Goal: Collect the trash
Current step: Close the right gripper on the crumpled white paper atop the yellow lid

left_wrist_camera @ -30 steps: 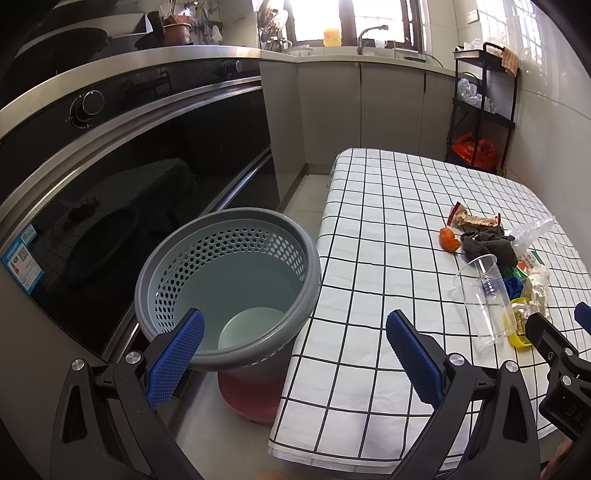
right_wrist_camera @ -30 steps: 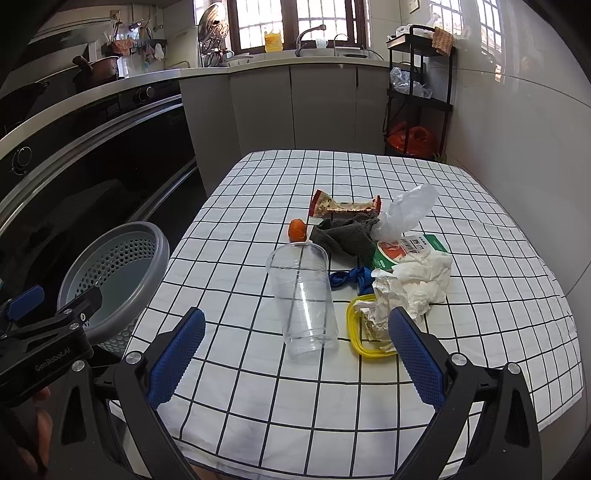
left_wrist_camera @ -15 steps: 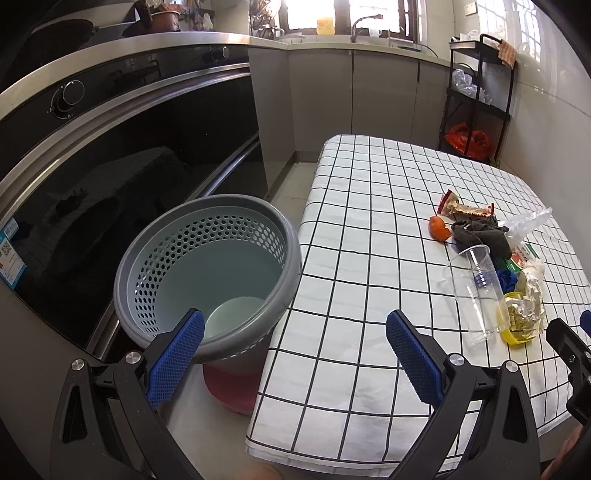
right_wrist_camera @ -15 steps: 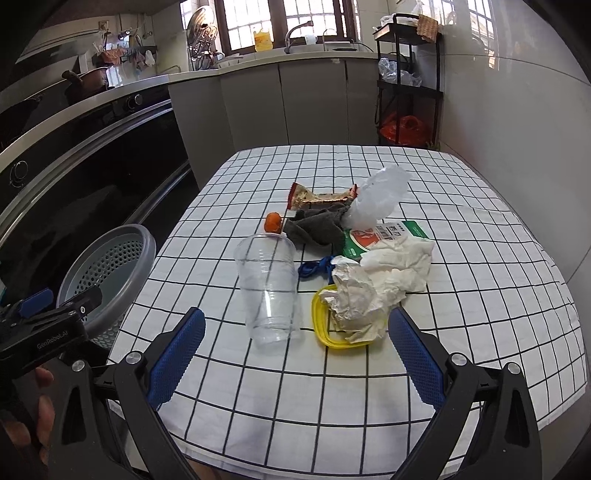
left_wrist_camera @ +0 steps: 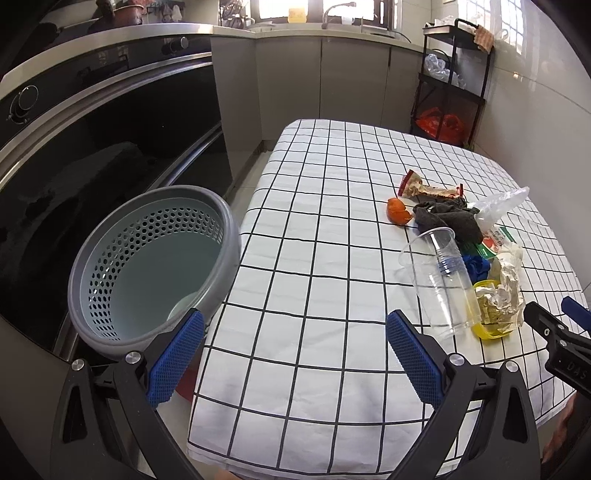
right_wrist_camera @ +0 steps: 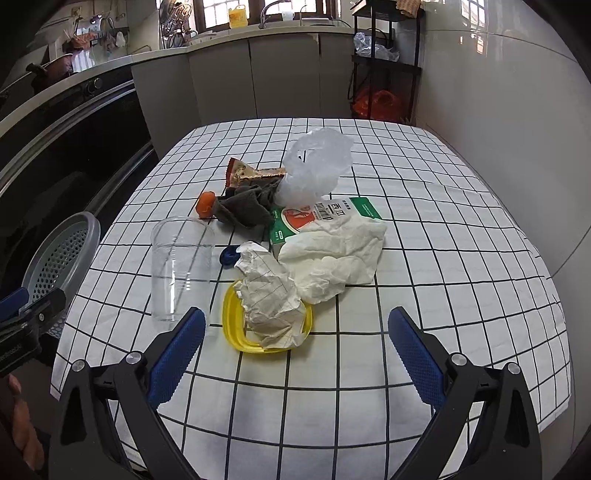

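i'm hovering my right gripper [right_wrist_camera: 293, 350], fingers spread and empty, just short of the crumpled paper [right_wrist_camera: 271, 295] lying dead ahead in the yellow lid [right_wrist_camera: 231, 314] on the bench [right_wrist_camera: 424, 258], nearer than my left gripper [left_wrist_camera: 291, 354], likewise spread, beside the grey basket [left_wrist_camera: 147, 258].

Bright daylight from the windows [right_wrist_camera: 258, 7] glares on the wall tiles [right_wrist_camera: 480, 40]; sharp frames, fisheye-curved, dark corners.
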`<state>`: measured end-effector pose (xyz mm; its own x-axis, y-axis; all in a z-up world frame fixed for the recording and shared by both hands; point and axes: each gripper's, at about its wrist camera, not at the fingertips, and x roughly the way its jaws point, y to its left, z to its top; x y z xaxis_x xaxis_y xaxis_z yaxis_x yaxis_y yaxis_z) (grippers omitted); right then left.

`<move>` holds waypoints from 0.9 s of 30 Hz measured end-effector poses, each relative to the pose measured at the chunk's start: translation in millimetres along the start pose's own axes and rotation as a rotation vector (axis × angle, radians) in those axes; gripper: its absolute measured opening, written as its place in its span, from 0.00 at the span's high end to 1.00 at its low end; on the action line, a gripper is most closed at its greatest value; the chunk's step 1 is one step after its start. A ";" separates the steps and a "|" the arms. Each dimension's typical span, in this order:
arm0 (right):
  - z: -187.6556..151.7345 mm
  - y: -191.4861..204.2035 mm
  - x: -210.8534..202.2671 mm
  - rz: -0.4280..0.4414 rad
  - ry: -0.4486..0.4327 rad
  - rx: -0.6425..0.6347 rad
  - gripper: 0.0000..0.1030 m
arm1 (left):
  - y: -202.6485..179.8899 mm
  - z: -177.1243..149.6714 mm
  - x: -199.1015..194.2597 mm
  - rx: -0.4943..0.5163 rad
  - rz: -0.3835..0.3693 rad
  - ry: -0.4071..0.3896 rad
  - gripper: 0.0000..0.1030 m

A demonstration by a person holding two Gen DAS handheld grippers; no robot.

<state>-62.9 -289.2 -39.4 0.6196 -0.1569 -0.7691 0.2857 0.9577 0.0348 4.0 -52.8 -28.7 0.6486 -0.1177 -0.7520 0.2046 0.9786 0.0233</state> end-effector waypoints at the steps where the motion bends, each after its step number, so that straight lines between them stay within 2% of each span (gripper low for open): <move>1: 1.8 0.3 4.8 -0.010 0.007 -0.011 0.08 | -1.6 -0.1 1.4 0.004 -0.001 0.005 0.06; 11: 9.7 11.6 35.0 -0.060 0.024 -0.085 0.11 | -14.5 -0.7 14.2 0.022 -0.001 0.028 0.06; 12: 8.8 11.6 35.2 -0.058 0.025 -0.081 0.13 | -15.2 -0.8 14.9 0.023 -0.003 0.030 0.06; 14: 7.9 12.7 36.4 -0.059 0.033 -0.085 0.31 | -16.3 -0.9 16.2 0.025 -0.006 0.035 0.06; 18: 5.8 16.2 41.5 -0.042 0.056 -0.099 0.44 | -19.3 -1.2 16.2 0.029 -0.013 0.036 0.06; 20: 5.7 19.5 41.1 -0.029 0.061 -0.109 0.61 | -20.9 -1.1 15.4 0.031 -0.013 0.030 0.06; 27: 6.5 21.0 21.5 0.047 0.020 -0.085 0.64 | -30.6 -1.2 13.4 0.039 -0.023 0.019 0.06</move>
<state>-38.8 -274.1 -51.1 0.6159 -0.1077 -0.7804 0.1937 0.9809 0.0174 5.5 -84.1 -40.3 0.6292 -0.1359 -0.7653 0.2479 0.9683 0.0318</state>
